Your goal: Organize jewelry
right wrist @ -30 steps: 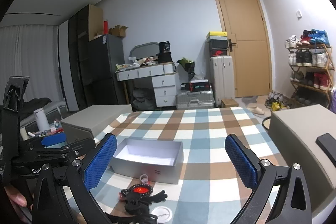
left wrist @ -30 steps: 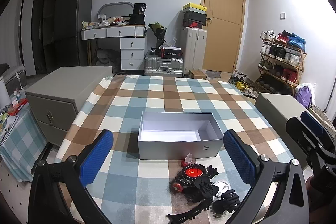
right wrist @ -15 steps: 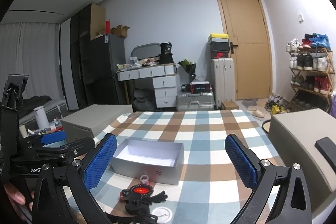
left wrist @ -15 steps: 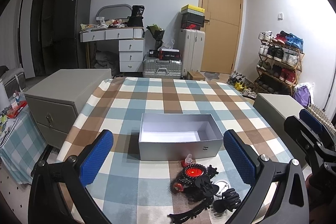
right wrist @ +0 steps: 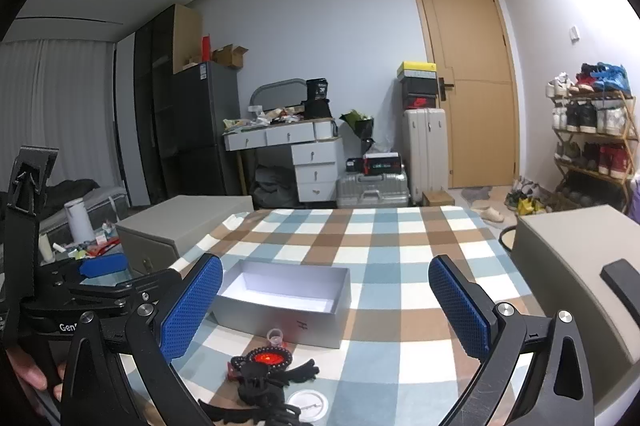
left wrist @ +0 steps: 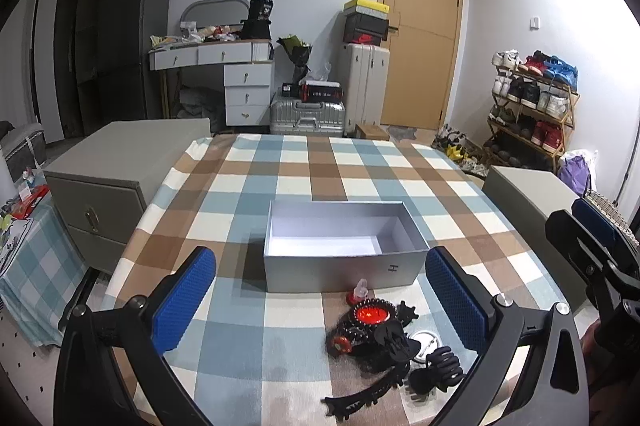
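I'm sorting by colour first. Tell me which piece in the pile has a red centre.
The round brooch at the pile's far edge, nearest the box: a bright red disc ringed in black. The claw clip and round badge behind it show no red.

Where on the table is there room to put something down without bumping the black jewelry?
The checked tablecloth is bare behind the grey box and to its left, out to the table's edge. The box is empty inside too. It is crowded in front of the box, where the jewelry pile lies with a round white badge on its right.
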Tool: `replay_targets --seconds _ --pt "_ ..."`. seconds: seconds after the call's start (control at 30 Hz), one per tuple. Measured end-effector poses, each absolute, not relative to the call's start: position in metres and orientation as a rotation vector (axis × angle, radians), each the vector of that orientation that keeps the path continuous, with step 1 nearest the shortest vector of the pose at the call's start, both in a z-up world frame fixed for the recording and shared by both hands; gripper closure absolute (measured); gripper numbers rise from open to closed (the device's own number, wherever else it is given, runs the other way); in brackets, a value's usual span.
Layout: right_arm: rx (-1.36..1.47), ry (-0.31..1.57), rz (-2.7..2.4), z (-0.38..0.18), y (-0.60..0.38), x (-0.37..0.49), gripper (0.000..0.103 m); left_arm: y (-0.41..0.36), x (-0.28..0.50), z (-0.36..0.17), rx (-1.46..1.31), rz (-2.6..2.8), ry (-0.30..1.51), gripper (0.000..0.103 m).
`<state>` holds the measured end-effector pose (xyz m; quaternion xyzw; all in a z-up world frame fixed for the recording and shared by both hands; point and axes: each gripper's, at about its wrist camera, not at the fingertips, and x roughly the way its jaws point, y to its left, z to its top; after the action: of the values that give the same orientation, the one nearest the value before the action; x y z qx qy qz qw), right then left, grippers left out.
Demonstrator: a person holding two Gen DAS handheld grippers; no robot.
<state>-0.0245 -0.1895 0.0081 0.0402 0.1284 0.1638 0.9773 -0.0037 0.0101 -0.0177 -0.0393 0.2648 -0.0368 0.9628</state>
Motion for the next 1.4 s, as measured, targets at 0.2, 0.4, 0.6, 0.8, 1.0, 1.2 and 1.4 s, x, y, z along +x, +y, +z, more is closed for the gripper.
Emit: replay_targets --seconds 0.2,0.4,0.6,0.8,1.0,1.2,1.4 --pt "0.083 0.26 0.327 0.006 -0.19 -0.024 0.0 0.009 -0.005 -0.02 -0.078 -0.075 0.541 0.001" --pt "0.079 0.261 0.327 0.005 -0.19 -0.024 0.0 0.009 -0.005 -0.022 -0.076 -0.08 0.55 0.001" --pt "0.076 0.263 0.326 0.003 -0.189 -0.025 0.0 0.008 -0.005 -0.026 -0.071 -0.092 0.567 0.001" --pt "0.078 0.271 0.32 0.0 -0.189 -0.022 0.0 0.006 -0.003 -0.035 -0.065 -0.127 0.615 0.001" --pt "0.068 0.285 0.316 -0.006 -0.188 -0.022 0.0 0.001 -0.005 -0.043 -0.057 -0.167 0.648 0.001" --pt "0.075 0.3 0.315 -0.011 -0.189 -0.019 0.0 0.0 -0.003 -0.056 -0.054 -0.218 0.712 0.001" --pt "0.086 0.312 0.314 -0.017 -0.193 -0.018 0.0 0.005 0.002 -0.082 -0.084 -0.302 0.842 0.001"
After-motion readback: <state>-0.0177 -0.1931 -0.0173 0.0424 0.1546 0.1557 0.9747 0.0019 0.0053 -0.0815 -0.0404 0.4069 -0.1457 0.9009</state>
